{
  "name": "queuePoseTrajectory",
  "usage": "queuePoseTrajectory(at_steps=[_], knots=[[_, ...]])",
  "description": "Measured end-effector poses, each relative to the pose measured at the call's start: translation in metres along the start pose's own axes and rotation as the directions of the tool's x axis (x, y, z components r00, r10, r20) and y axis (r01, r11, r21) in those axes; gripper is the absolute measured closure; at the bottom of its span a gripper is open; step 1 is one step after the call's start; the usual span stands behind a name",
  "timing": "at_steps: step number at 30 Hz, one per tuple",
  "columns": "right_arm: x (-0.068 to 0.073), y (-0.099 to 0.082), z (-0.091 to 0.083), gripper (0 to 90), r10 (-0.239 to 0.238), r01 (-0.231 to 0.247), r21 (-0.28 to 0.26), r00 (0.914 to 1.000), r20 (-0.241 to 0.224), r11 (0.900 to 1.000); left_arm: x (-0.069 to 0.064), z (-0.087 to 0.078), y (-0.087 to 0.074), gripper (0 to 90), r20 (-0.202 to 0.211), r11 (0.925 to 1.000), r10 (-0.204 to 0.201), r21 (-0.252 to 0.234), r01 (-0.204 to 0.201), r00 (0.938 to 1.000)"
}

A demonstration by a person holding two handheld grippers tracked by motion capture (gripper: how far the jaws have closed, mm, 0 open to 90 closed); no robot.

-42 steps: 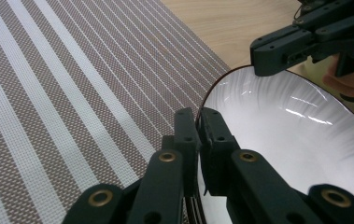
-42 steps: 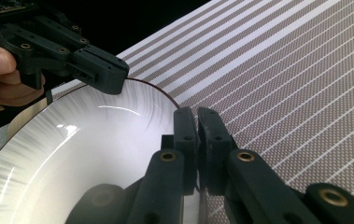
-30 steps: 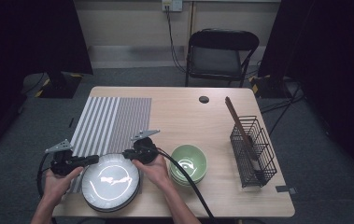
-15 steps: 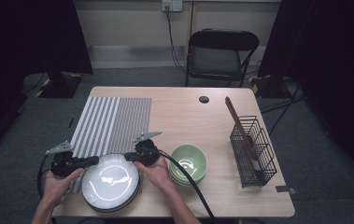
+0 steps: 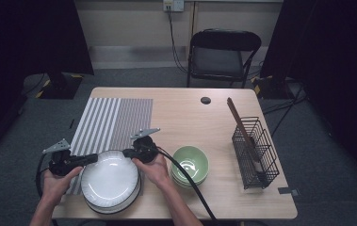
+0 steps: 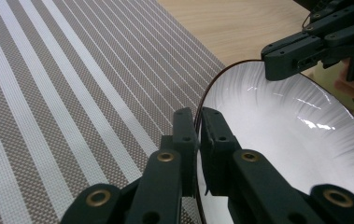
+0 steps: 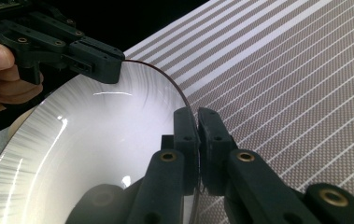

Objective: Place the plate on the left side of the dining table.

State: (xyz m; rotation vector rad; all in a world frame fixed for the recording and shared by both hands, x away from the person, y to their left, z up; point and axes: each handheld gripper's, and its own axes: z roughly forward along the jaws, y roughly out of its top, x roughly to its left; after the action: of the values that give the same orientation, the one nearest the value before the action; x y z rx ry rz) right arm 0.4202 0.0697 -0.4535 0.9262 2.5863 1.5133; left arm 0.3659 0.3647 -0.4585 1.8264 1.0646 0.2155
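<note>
Both grippers are pinching opposite rim edges of the white glazed ceramic plate (image 5: 110,176).
Left gripper (image 6: 198,133) and right gripper (image 7: 196,133) are clamping thin rim; likely rigid, slippery, breakable.

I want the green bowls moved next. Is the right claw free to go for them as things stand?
Probably not yet: the right claw is shut on the rim of the white plate, as is the left claw. The green bowls sit close beside that hand, nothing between.

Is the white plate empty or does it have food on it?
Empty. The white plate shows a bare, shiny face in both gripper views; each tool pinches its rim.
</note>
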Motion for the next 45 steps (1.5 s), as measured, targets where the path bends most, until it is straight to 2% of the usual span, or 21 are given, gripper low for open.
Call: queuePoseTrajectory(at_steps=[2,6,11,14,18,24,27,29,31,32,35,38,39,41,42,45], knots=[[-0.001,0.003,0.0,87.5,0.003,-0.003,-0.008,1.0,-0.003,1.0,0.003,-0.001,0.003,85.1,0.007,1.0,-0.002,0.003,0.002,1.0],[-0.004,0.009,0.002,87.4,-0.006,0.006,-0.01,1.0,0.001,0.9999,0.004,0.0,0.008,85.0,-0.009,0.9999,0.006,-0.008,-0.006,0.9999],[-0.008,0.014,0.002,86.9,-0.011,0.012,-0.018,0.9999,0.012,0.9998,0.006,0.001,0.01,85.1,-0.017,0.9996,-0.012,-0.028,0.012,0.9998],[-0.01,0.013,0.003,86.7,-0.006,0.006,-0.01,1.0,0.005,0.9999,0.002,0.002,0.011,85.2,-0.035,0.9998,0.004,-0.019,-0.005,0.9994],[-0.01,0.01,0.002,85.0,0.004,-0.004,-0.006,0.9999,0.009,1.0,0.002,0.001,0.01,85.3,-0.035,0.9998,0.009,-0.017,-0.01,0.9994],[-0.009,-0.005,-0.002,79.1,0.02,-0.02,0.013,0.9994,0.027,0.9997,0.004,0.0,0.009,85.8,-0.021,0.9997,0.0,-0.025,0.0,0.9998],[-0.009,-0.009,-0.002,83.7,0.037,-0.037,0.011,0.9993,0.002,0.9993,0.004,0.0,0.008,85.8,-0.018,0.9996,-0.01,-0.029,0.009,0.9998],[-0.009,-0.009,-0.003,84.4,0.048,-0.048,0.007,0.9988,0.006,0.9988,0.004,-0.001,0.007,85.6,-0.017,0.9994,-0.017,-0.029,0.017,0.9997],[-0.01,-0.009,-0.003,85.1,0.058,-0.058,-0.004,0.9983,0.0,0.9983,0.003,-0.002,0.005,85.7,-0.027,0.9995,-0.014,-0.03,0.013,0.9995],[-0.01,-0.01,-0.003,85.3,0.064,-0.064,-0.005,0.998,-0.002,0.998,0.001,-0.005,0.002,85.6,-0.045,0.9994,-0.019,-0.03,0.017,0.9988],[-0.011,-0.009,-0.003,85.5,0.066,-0.066,-0.006,0.9978,-0.003,0.9978,0.0,-0.009,-0.005,81.2,-0.06,0.9995,-0.031,-0.009,0.03,0.9977],[-0.011,-0.009,-0.002,85.5,0.064,-0.064,-0.008,0.9979,-0.005,0.9979,0.003,-0.01,-0.009,75.3,-0.049,0.9986,-0.053,-0.003,0.052,0.9974],[-0.011,-0.009,-0.002,85.5,0.063,-0.063,-0.008,0.998,-0.004,0.998,0.003,-0.009,-0.009,74.5,-0.044,0.9988,-0.048,0.003,0.048,0.9979],[-0.01,-0.009,-0.003,85.6,0.063,-0.063,-0.009,0.998,-0.002,0.998,0.002,-0.005,-0.009,76.7,-0.031,0.9989,-0.044,0.014,0.045,0.9985],[-0.01,-0.009,-0.002,85.6,0.063,-0.063,-0.01,0.998,-0.001,0.9979,0.0,-0.004,-0.009,80.9,-0.029,0.9987,-0.049,0.012,0.05,0.9984],[-0.01,-0.008,-0.004,87.4,0.058,-0.058,-0.019,0.9983,0.007,0.9982,0.002,-0.007,-0.005,85.1,-0.03,0.9982,-0.06,0.003,0.06,0.9977]])
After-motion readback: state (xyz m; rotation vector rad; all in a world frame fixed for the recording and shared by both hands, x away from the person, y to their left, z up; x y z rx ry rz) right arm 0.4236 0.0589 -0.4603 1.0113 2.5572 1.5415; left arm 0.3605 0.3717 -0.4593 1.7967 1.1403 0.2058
